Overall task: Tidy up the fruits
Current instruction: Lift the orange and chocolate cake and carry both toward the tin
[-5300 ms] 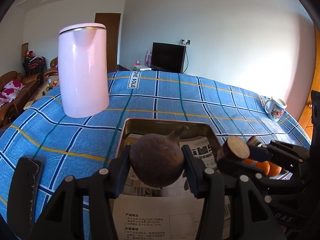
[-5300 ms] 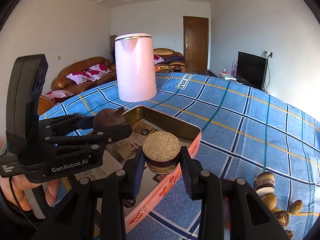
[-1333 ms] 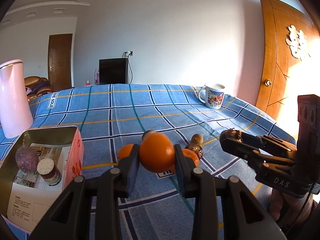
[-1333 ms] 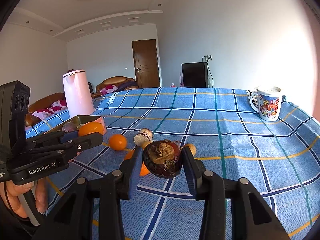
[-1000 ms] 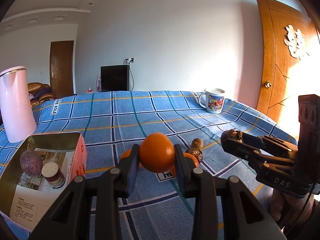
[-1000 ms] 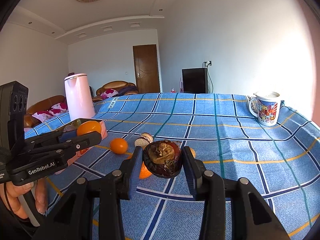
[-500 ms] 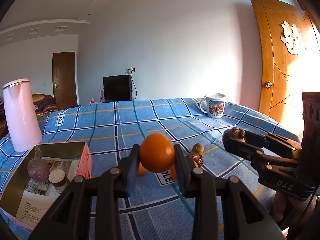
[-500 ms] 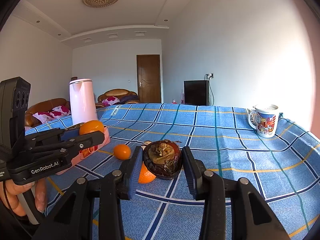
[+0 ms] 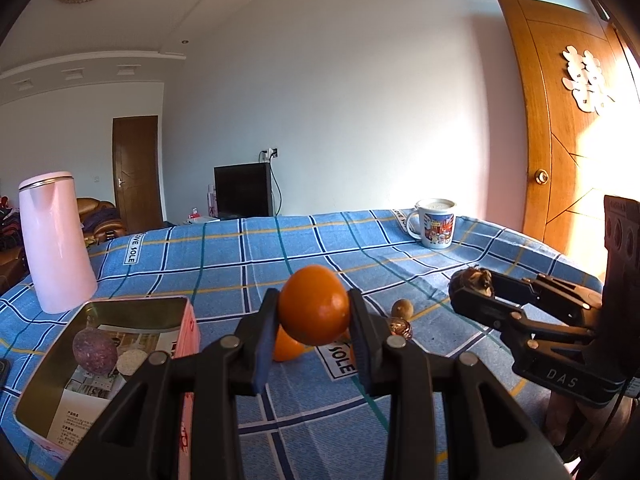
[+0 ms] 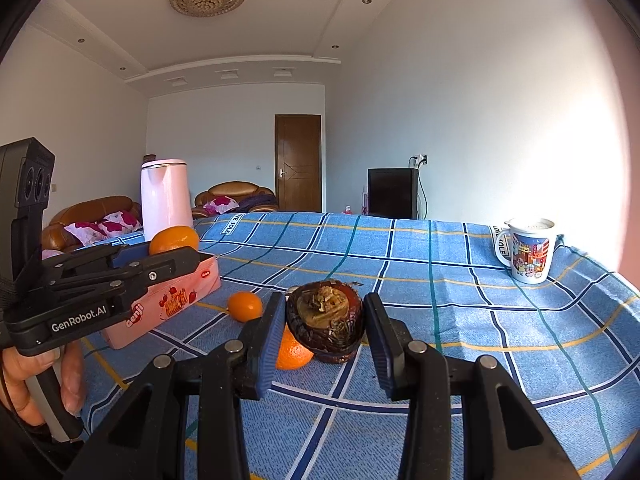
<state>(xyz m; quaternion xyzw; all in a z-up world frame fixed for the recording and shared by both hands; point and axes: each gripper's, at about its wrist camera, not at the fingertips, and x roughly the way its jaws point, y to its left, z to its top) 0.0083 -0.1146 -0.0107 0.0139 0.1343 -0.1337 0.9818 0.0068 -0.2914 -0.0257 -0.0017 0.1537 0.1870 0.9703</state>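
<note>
**Two hand-held grippers each carry a fruit above a blue checked worktop**

At the left edge of the worktop (image 9: 400, 420), covered by a blue checked cloth, a pink kettle (image 9: 54, 244) stands upright. Just in front of it lies an open tin box (image 9: 186, 312) with pink sides; inside it rest a round purple fruit (image 9: 95, 351) and a small pale-topped cut fruit (image 9: 131, 359), touching each other on printed paper.

The left gripper (image 9: 314, 340) is held nearly level, tipped slightly down, just right of the box. Its fingers (image 9: 264, 344) are closed narrowly on an orange (image 9: 313, 305), lifted clear of the cloth. In the right wrist view a bare hand (image 10: 44, 380) wraps this gripper's handle.

Below and behind the held orange, loose fruit sits near the middle of the worktop: a second orange (image 10: 245, 306), a third orange (image 10: 292, 352) partly hidden, a small brown fruit (image 9: 402, 309) and a dark mottled fruit (image 9: 401, 328) beside it.

The right gripper (image 10: 324, 336), also nearly level, hovers to the right, well apart from the left one. Its fingers (image 10: 378, 340) pinch a dark brown fruit (image 10: 325, 324) with a dried, crusty top, held above the cloth.

Near the far right corner stands a printed mug (image 9: 435, 229).
</note>
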